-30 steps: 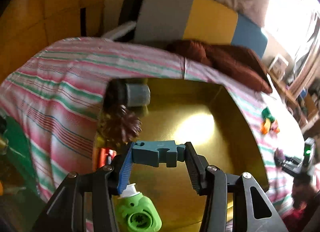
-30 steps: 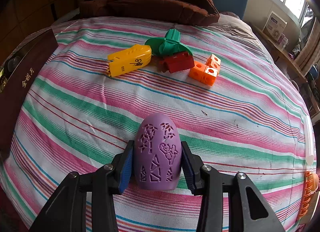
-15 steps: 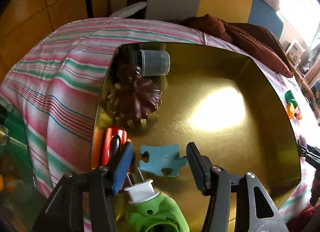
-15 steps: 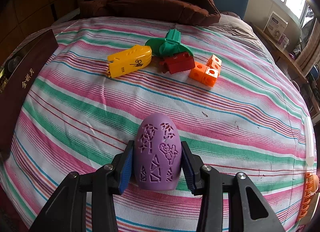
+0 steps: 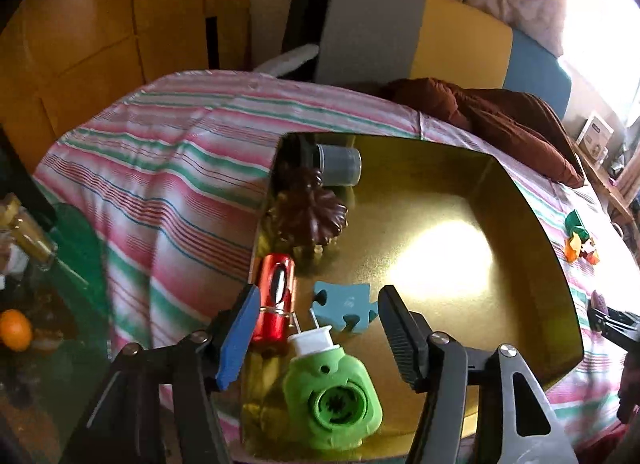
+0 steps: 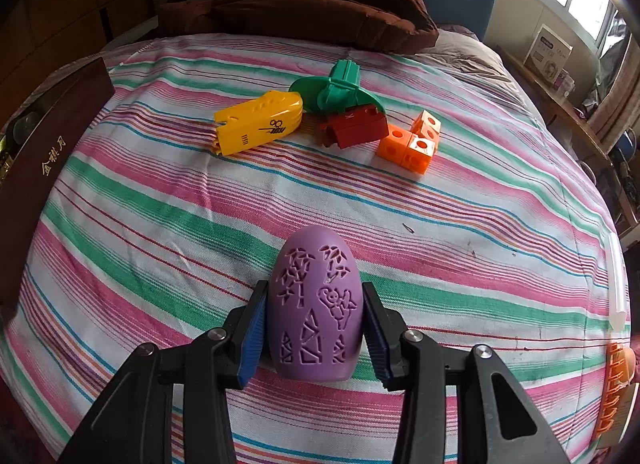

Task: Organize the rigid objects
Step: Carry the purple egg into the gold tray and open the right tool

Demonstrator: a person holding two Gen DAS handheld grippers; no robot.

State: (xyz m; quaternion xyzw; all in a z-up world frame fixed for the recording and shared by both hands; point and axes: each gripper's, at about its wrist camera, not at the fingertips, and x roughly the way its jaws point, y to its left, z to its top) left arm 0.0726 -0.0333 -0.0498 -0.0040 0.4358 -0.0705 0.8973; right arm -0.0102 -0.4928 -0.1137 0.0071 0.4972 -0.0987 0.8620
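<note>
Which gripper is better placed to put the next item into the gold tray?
Right, probably. The right gripper is already shut on the purple egg. The left gripper is open and empty above the gold tray, with the blue puzzle piece lying inside.

The left tool [image 5: 316, 328] has its fingers spread wide, holding nothing. The right tool [image 6: 314, 328] is clamped, both pads pressing inward.

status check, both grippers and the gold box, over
Left hand-held gripper open, empty, above gold box; blue puzzle piece lies inside. Right hand-held gripper shut on purple egg. Nothing blocking.
</note>
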